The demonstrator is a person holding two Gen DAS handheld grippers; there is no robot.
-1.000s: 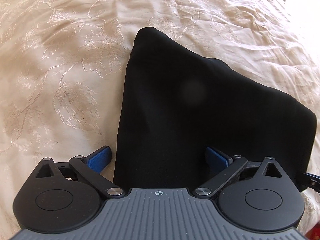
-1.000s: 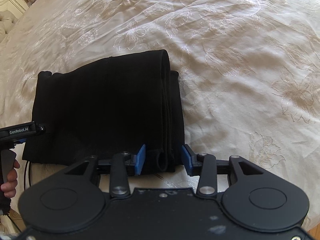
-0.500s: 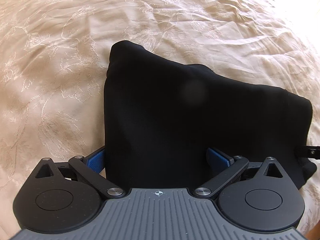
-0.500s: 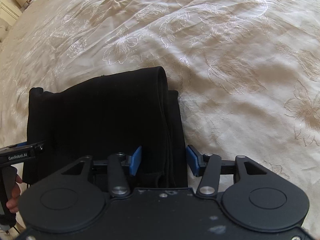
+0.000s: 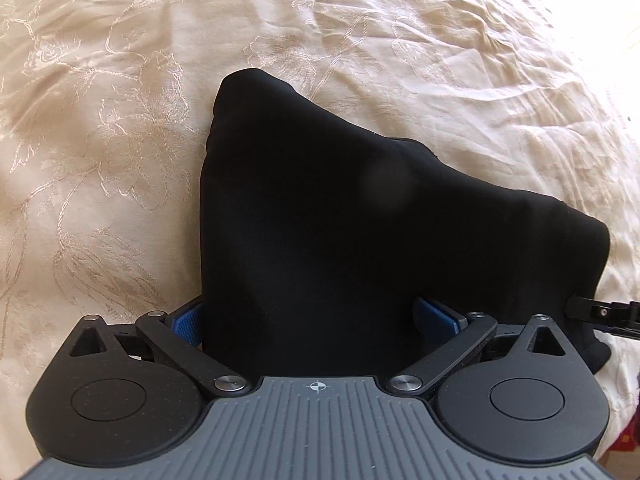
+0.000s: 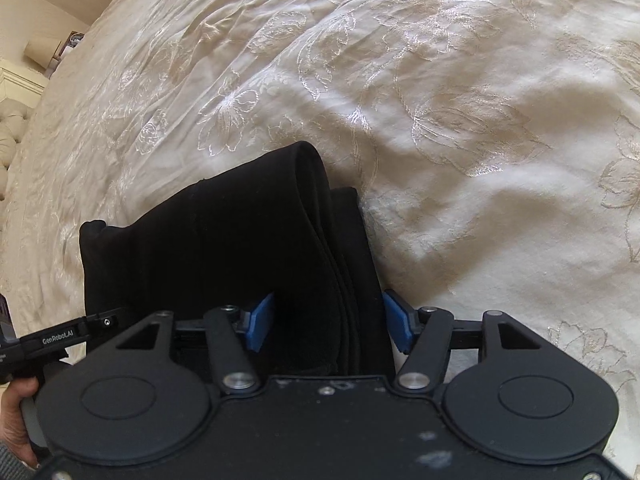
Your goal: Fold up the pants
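Two grippers' spread fingers (image 5: 436, 316) straddling folded black pants (image 5: 340, 248), bedspread (image 5: 100, 120) beneath

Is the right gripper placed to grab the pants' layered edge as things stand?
Probably yes: the right gripper stands open, blue pads on either side of the black pants' stacked edge, and nothing lies between them.

A bedroom in a home. A wide bed fills both views, covered by a cream bedspread (image 6: 460, 128) embroidered with pale floral outlines and creased like used bedding. At the right wrist view's upper left corner, a tufted cream headboard (image 6: 10, 132) shows beside a white piece of furniture (image 6: 20, 78), perhaps a nightstand, though too little shows. Black folded pants (image 5: 340, 240) lie on the cover.
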